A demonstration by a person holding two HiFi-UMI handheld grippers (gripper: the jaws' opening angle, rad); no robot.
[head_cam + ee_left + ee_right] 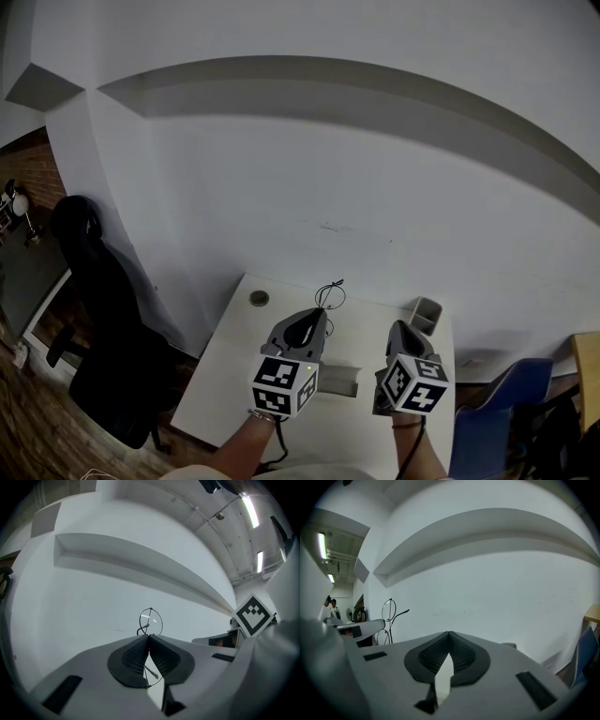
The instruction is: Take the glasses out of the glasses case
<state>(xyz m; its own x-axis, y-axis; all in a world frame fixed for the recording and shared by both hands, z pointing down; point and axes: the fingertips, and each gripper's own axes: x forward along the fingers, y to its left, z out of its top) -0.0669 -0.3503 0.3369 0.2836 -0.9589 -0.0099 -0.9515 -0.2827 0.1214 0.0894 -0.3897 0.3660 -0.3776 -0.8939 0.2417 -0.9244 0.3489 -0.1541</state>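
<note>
The glasses point(151, 620), a thin round wire frame, are out of the case and held in the air above the far part of the white table point(221, 375), in front of the bare wall point(328, 187). They stand on end: one lens ring shows above the jaw tips, the other below, and a temple juts sideways. The left gripper point(322, 317) has its jaws closed nearly flat on the wire, seemingly at or near the bridge. The right gripper point(401, 328) hovers just to the right with its jaws pressed together and nothing between them.

Below and between the two, a grey oblong thing point(339, 378) lies on the table. It is probably the case, though too little shows to be sure. A small grey container point(427, 314) stands at the far right of the table and a round disc point(259, 298) at the far left. A black chair point(103, 319) stands left of the table.

The removal looks done, and what remains is probably setting the frame down. To do that well, the left gripper should keep its pinch light and steady on the wire, off the lenses, bring the frame down slowly to bare table well apart from the case, and let go only once it rests. The right gripper should stay clear of the protruding temple.
</note>
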